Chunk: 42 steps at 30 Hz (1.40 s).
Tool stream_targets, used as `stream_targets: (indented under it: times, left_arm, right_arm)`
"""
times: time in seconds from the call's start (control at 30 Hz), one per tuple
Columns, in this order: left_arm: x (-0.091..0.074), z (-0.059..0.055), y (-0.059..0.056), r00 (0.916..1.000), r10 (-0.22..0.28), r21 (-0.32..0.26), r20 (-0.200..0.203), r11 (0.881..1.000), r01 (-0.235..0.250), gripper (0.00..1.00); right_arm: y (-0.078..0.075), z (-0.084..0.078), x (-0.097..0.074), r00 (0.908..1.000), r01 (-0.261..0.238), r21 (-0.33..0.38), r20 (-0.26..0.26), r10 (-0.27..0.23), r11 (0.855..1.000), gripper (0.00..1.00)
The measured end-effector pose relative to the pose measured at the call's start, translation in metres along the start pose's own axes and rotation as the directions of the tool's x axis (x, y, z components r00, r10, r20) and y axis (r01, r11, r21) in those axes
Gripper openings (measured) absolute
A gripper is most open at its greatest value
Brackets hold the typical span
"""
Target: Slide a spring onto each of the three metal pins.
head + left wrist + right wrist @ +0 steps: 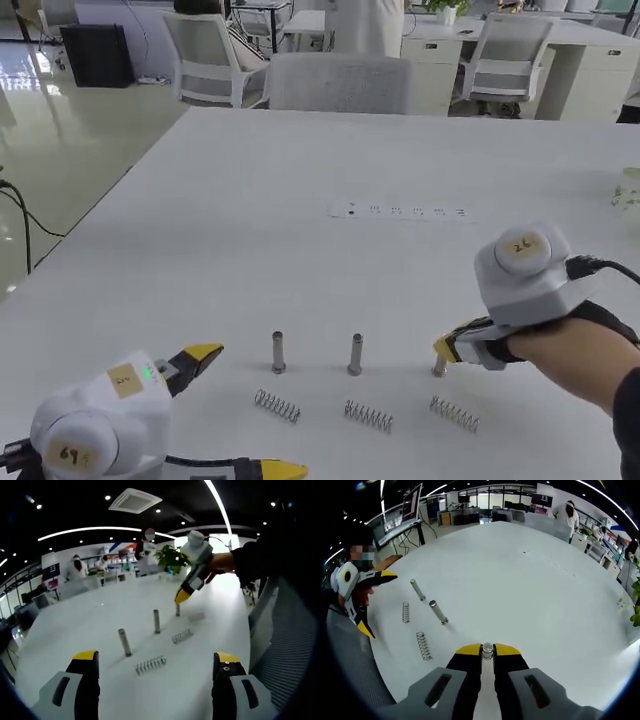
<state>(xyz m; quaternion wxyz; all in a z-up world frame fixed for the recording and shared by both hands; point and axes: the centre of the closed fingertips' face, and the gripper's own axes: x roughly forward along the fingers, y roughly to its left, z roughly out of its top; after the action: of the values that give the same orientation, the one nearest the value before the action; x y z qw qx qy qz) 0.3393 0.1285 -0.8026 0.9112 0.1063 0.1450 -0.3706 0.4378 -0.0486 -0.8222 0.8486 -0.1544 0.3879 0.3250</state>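
Right gripper (pixel 447 348) clenched on top of right pin (pixel 487 649), left gripper (pixel 156 656) released at near left, apart from upright left pin (pixel 278 352) and middle pin (pixel 355 354), left spring (pixel 277 405), middle spring (pixel 368 416), right spring (pixel 455 413) flat on table (pixel 300 200), each just on near side of its pin

Springs (pixel 368 416) just before pins (pixel 355 354), on table (pixel 300 200)

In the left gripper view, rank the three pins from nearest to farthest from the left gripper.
1. The left pin, just beyond the open jaws, toward the view's left.
2. The middle pin, farther back, near the centre.
3. The right pin, farthest back, at the tip of the right gripper.
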Motion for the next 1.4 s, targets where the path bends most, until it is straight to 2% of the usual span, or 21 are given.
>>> stream_targets:
  times: [0.63,0.93,1.4]
  left_arm:
    - [0.000,0.000,0.000,1.0000,-0.002,0.000,0.002,1.000,0.002,0.91]
    - [0.000,-0.001,0.000,1.0000,-0.004,0.000,0.001,1.000,0.004,0.91]
    - [0.002,-0.001,-0.002,1.0000,-0.008,0.003,0.000,1.000,0.008,0.91]
  right_arm:
    - [0.000,-0.003,-0.004,0.9998,-0.001,-0.017,0.019,0.001,1.000,0.11]
    - [0.001,-0.010,-0.013,0.9998,0.001,-0.030,0.021,0.000,1.000,0.12]
    - [0.019,-0.039,-0.028,0.9985,-0.054,-0.088,-0.015,0.053,0.995,0.14]
